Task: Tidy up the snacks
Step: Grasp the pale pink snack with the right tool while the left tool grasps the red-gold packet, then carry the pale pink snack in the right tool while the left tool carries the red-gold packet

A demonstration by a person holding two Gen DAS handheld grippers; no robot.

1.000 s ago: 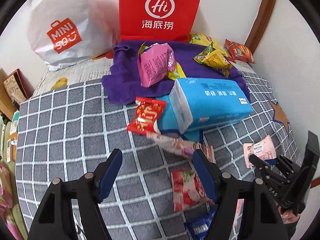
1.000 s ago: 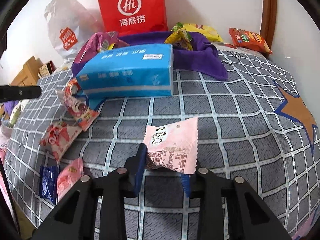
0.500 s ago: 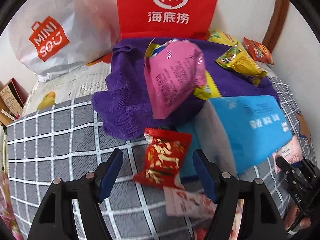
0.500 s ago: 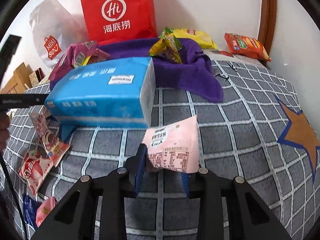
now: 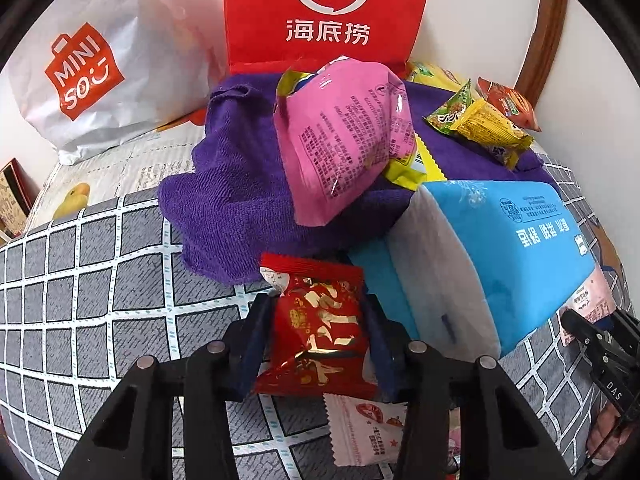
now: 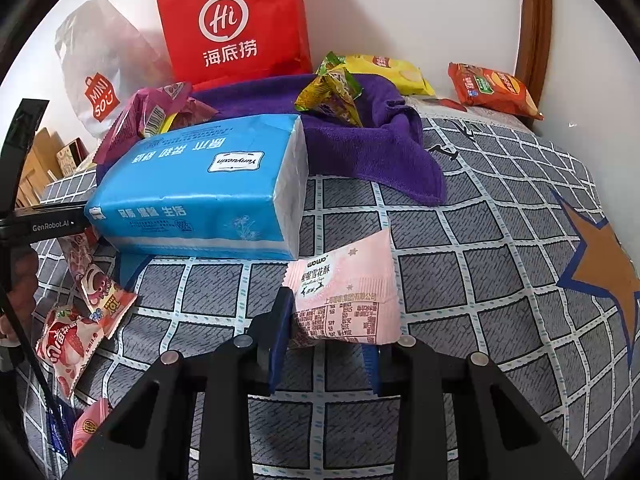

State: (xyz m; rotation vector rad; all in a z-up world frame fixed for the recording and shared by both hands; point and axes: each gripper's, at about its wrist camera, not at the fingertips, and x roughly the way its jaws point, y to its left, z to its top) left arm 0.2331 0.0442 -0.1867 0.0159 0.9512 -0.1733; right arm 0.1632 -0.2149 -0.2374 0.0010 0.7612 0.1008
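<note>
A red foil snack packet [image 5: 320, 344] lies on the grey checked bedspread [image 5: 100, 280], against the blue tissue pack [image 5: 500, 248]. My left gripper [image 5: 318, 306] has this packet between its blue pads; the jaws are closing and both pads touch its sides. My right gripper [image 6: 330, 340] is shut on a pale pink snack packet [image 6: 344, 288], held just above the bedspread in front of the tissue pack [image 6: 200, 188]. The right gripper [image 5: 600, 344] also shows at the right edge of the left wrist view.
A purple towel [image 5: 232, 200] behind holds a big pink bag [image 5: 344, 136] and yellow-green snacks [image 5: 480, 124]. A red paper bag [image 5: 328, 12] and a white bag [image 5: 92, 72] lean on the wall. Strawberry packets [image 6: 64, 344] lie at the left. An orange packet [image 6: 492, 88] sits far right.
My left gripper moved forward and down to the red packet, and its jaws narrowed from wide apart onto the packet's sides. The right gripper carried the pink packet closer to the tissue pack, then held still.
</note>
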